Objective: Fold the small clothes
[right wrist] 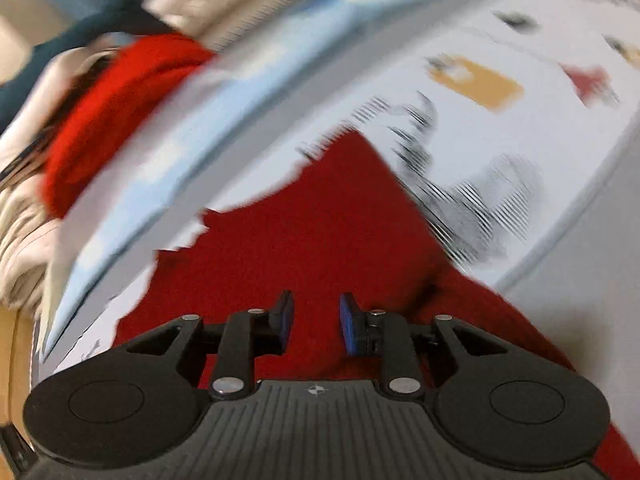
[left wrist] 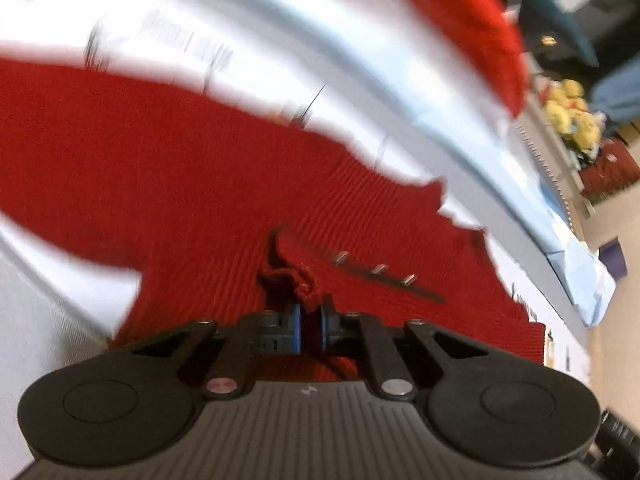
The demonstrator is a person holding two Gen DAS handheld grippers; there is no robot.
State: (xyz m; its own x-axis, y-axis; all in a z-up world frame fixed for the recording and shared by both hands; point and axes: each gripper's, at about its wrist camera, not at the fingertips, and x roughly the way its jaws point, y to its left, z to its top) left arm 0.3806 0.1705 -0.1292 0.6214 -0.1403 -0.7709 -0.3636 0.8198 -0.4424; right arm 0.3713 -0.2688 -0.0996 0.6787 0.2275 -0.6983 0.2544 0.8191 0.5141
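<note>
Left gripper [left wrist: 310,326] pinches a bunched fold of the red top [left wrist: 180,168]; right gripper [right wrist: 316,326] hangs spread above that top.

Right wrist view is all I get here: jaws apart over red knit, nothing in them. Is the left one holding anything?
Observer: Yes. The left gripper has its jaws shut on a bunched fold of the red knit garment.
Operator: Any fasteners near that grip?
Observer: A row of three small metal buttons runs just to the right of the pinched fold.
Operator: Is the cloth flat there?
Observer: No. It is gathered at the pinch, and spreads out over the white printed table cover beyond it.
Operator: Anything else red?
Observer: A second patch of red knit shows at the top, past the light blue strip; too blurred to tell whether it is the same garment.
</note>
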